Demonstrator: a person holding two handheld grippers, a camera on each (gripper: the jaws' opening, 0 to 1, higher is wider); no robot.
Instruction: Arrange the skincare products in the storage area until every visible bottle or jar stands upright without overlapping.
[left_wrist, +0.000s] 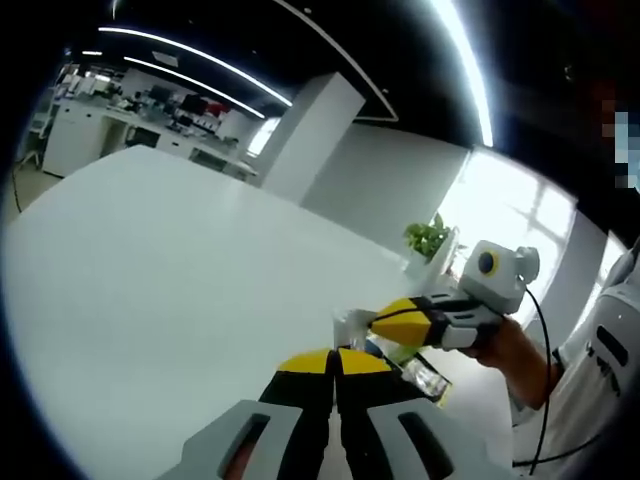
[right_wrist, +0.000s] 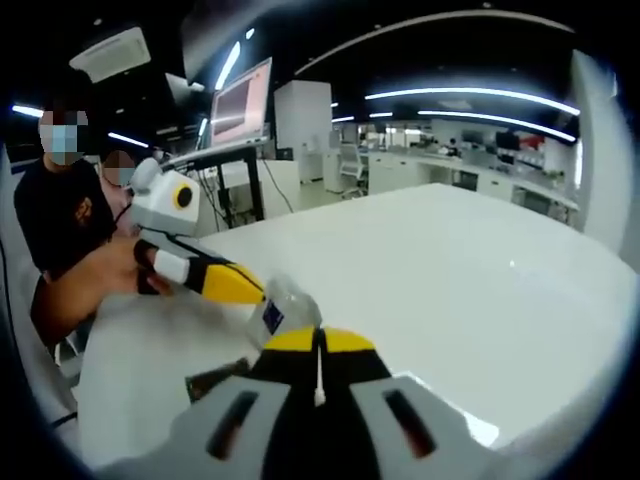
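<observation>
In the left gripper view we see our left gripper (left_wrist: 335, 362) rising from the bottom edge, its yellow-tipped jaws pressed together with nothing between them, held above a broad white table (left_wrist: 180, 290). The right gripper (left_wrist: 385, 322) comes in from the right, gripped by a person's hand (left_wrist: 505, 345); its yellow tip points toward a small cluster of skincare products (left_wrist: 358, 325) just beyond our own jaws — whether that tip pinches anything we cannot tell from here. A clear packet (left_wrist: 428, 378) lies flat on the table below the right gripper, and a potted plant (left_wrist: 428, 238) stands further off near the bright window. In the right gripper view the right gripper (right_wrist: 320, 342) likewise shows its yellow tips closed against each other, and directly past them sits a clear bottle (right_wrist: 285, 308) with a blue label, apparently leaning rather than upright. The left gripper (right_wrist: 240, 285) reaches in from the left, its tip touching or just beside that bottle. A dark flat item (right_wrist: 215, 380) lies on the table (right_wrist: 470, 290) near our jaws — too blurred to name.
</observation>
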